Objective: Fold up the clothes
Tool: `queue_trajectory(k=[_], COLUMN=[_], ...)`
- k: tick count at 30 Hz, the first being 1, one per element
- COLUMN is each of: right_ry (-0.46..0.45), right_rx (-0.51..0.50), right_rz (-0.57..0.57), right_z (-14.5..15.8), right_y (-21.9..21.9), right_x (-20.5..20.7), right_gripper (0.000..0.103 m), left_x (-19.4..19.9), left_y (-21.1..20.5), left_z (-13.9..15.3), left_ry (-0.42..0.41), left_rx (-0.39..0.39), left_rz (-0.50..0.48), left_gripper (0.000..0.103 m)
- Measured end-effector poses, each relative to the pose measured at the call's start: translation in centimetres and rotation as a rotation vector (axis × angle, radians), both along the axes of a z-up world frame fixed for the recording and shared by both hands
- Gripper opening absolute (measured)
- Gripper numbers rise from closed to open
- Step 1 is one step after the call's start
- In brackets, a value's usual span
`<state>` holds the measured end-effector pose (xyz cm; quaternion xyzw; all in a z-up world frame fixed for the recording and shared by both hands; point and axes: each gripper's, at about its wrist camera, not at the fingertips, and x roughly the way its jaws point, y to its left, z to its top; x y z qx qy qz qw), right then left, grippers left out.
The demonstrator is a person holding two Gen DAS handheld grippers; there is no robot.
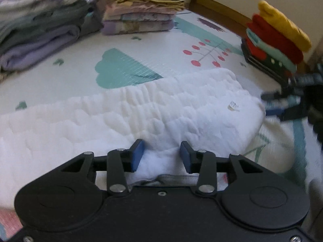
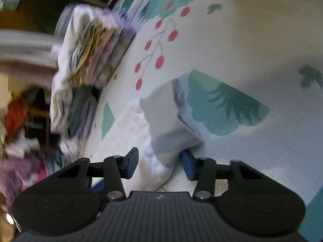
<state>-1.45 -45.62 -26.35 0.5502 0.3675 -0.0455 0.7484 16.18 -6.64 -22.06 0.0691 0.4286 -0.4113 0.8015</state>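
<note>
The white garment [image 1: 141, 111] on the mat [image 1: 141, 46] is straddled by the parted fingers of the left gripper [image 1: 162, 155] and right gripper [image 2: 159, 164], neither clamped.

My tongs are black, with blue pads [image 1: 137, 154]. The garment [image 1: 141, 111] between them is plain white with a puffy quilted texture. Under it, my mat [image 1: 161, 46] is off-white, printed with teal leaves and red berries on thin grey stems. One pile [image 1: 141, 10] runs yellow, pink and lilac; another [image 1: 40, 30] white, grey-green and lavender; a third [image 1: 278, 40] yellow, red, mint and black.
</note>
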Motion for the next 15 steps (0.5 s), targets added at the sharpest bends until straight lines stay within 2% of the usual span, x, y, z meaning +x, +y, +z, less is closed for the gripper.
queue_trajectory(k=[4, 7, 12, 13, 14, 15], right_ry=[-0.014, -0.016, -0.025, -0.025, -0.020, -0.019], right_rx=[0.045, 0.078, 0.064, 0.057, 0.057, 0.048], right_rz=[-0.001, -0.047, -0.122, -0.120, -0.114, -0.112], right_z=[-0.8, -1.0, -1.2, -1.2, -1.3, -1.2], right_y=[1.6, 1.5, 0.8, 0.9, 0.8, 0.7], right_x=[-0.7, -0.5, 0.7, 1.0, 1.3, 1.5], right_gripper=[0.047, 0.046, 0.043, 0.036, 0.022, 0.022], left_x=[0.9, 0.7, 0.8, 0.7, 0.6, 0.5], left_y=[0.7, 0.7, 0.9, 0.9, 0.8, 0.8], left_z=[0.1, 0.2, 0.3, 0.3, 0.4, 0.6], left_ry=[0.088, 0.088, 0.111, 0.114, 0.105, 0.096], left_rx=[-0.049, -0.052, -0.065, -0.069, -0.069, -0.069], left_rz=[0.053, 0.054, 0.072, 0.077, 0.078, 0.080], left_gripper=[0.040, 0.040, 0.043, 0.043, 0.043, 0.043])
